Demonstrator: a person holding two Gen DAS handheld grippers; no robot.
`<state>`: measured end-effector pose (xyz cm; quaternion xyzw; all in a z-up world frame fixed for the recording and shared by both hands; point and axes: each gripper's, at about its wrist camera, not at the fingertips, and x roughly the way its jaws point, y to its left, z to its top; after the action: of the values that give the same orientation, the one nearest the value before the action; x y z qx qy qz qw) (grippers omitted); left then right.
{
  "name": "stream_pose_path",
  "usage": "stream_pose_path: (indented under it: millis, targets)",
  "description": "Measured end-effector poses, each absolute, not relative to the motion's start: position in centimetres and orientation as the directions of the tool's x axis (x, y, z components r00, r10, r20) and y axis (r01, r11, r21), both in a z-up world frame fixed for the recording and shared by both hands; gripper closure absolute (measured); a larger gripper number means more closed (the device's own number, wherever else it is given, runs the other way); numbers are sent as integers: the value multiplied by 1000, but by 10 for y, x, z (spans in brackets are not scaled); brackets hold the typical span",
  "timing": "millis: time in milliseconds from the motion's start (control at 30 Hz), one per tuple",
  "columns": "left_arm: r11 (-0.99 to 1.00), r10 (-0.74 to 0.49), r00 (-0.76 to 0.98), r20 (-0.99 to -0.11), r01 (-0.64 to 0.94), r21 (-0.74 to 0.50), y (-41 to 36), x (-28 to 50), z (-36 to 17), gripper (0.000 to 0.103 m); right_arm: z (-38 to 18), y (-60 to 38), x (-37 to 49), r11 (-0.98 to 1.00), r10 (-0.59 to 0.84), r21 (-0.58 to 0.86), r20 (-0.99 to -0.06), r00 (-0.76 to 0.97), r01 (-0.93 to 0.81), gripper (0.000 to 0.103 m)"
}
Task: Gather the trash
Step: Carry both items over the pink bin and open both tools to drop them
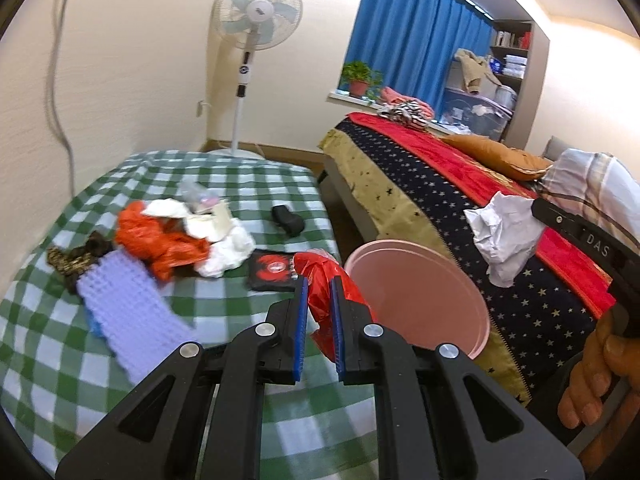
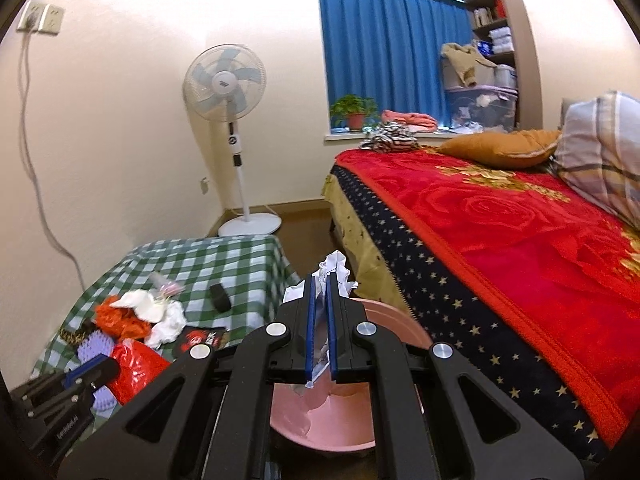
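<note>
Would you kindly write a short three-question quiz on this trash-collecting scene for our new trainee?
1. True or false: the left tongs are shut on a red plastic bag.
2. What do the right tongs hold? A) a black pouch B) crumpled white paper C) a purple cloth
3. What colour is the bin between the checked table and the bed?

Key:
1. True.
2. B, the crumpled white paper.
3. Pink.

"DAS" on right gripper [image 1: 560, 220]
</note>
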<state>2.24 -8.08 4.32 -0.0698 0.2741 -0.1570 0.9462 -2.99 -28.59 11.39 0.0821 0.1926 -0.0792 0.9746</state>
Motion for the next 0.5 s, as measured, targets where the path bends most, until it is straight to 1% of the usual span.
stream_pose_path:
  millis: [233, 500]
  targets:
    - [921, -389, 788, -477, 323, -218, -110, 40, 41, 92, 106, -303, -17, 959, -154, 156, -412, 898, 237, 97]
    - [902, -432, 759, -487, 370, -223, -136, 63, 26, 92, 96, -306, -6, 955, -180, 139, -437, 882, 263, 97]
